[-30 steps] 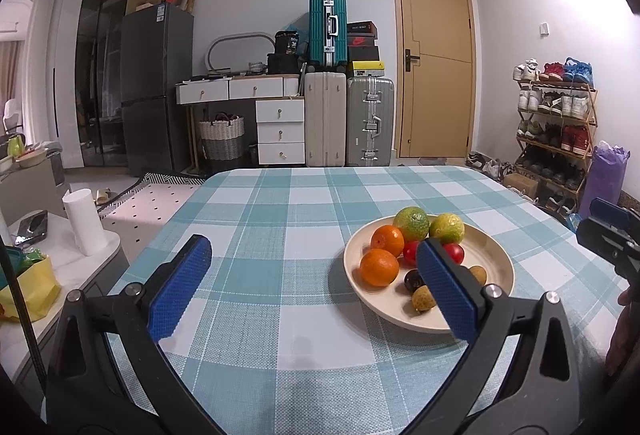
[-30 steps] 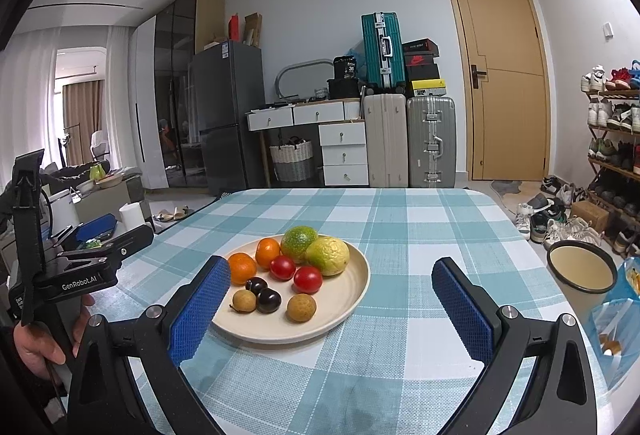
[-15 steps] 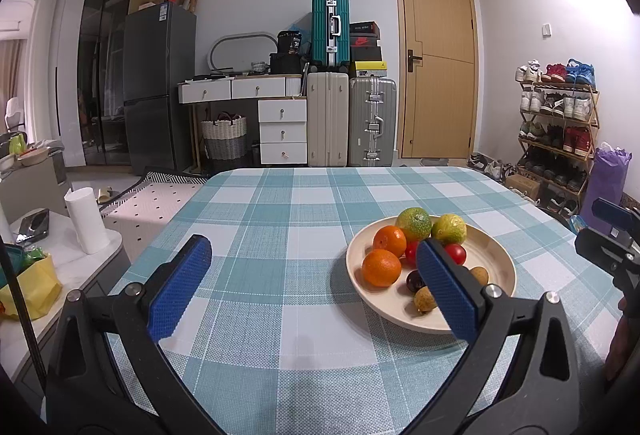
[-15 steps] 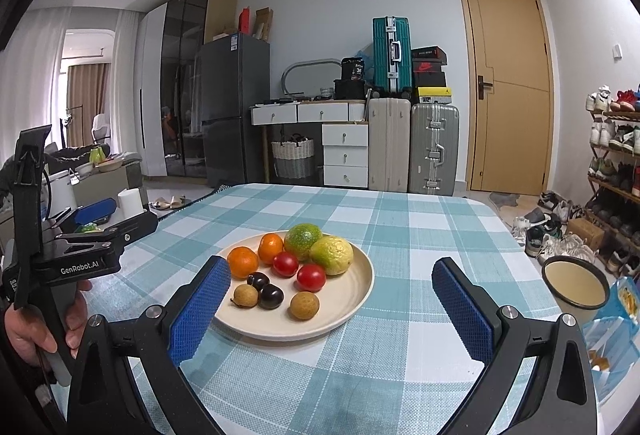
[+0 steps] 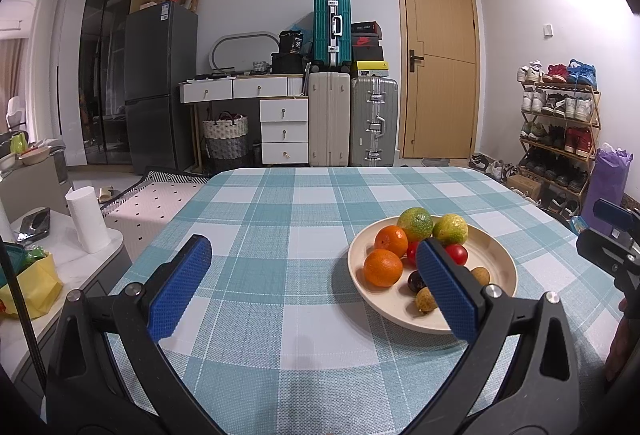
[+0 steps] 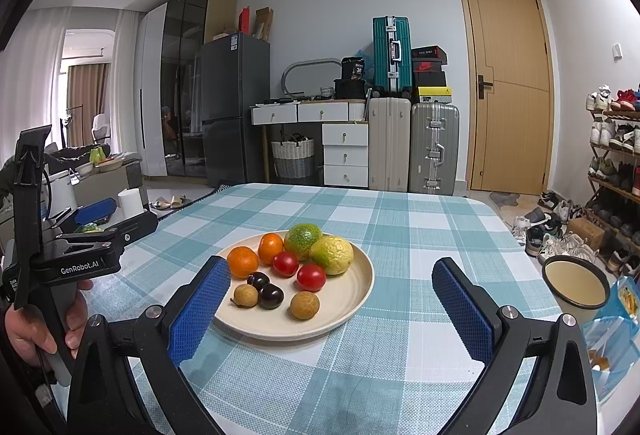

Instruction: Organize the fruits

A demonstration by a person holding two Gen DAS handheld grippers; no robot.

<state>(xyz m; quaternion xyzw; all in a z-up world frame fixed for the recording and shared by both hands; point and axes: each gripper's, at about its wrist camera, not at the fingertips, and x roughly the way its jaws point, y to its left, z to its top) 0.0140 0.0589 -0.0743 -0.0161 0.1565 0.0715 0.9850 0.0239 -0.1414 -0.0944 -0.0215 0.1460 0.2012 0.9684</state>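
A cream plate [image 6: 352, 299] sits on the blue checked tablecloth [image 6: 400, 227] and holds two oranges [image 6: 242, 261], two green-yellow citrus [image 6: 332, 255], two red tomatoes [image 6: 311, 277], two dark plums [image 6: 271, 296] and brown longans [image 6: 305, 305]. My right gripper [image 6: 332, 315] is open and empty, just in front of the plate. My left gripper [image 5: 312, 295] is open and empty, left of the plate [image 5: 496, 255]; its right finger overlaps the fruit [image 5: 383, 267] in view. The left gripper's body [image 6: 80, 251] shows at the left of the right wrist view.
A cream bowl [image 6: 576, 285] and a blue snack bag [image 6: 612, 331] stand off the table's right edge. A side table with a paper roll [image 5: 87, 219] and yellow bag [image 5: 28, 287] is at the left. Suitcases, drawers, fridge and shoe rack line the far wall.
Both views have shifted only slightly; the right gripper has drifted a little left and closer to the plate. Both grippers stay open and the fruit has not moved.
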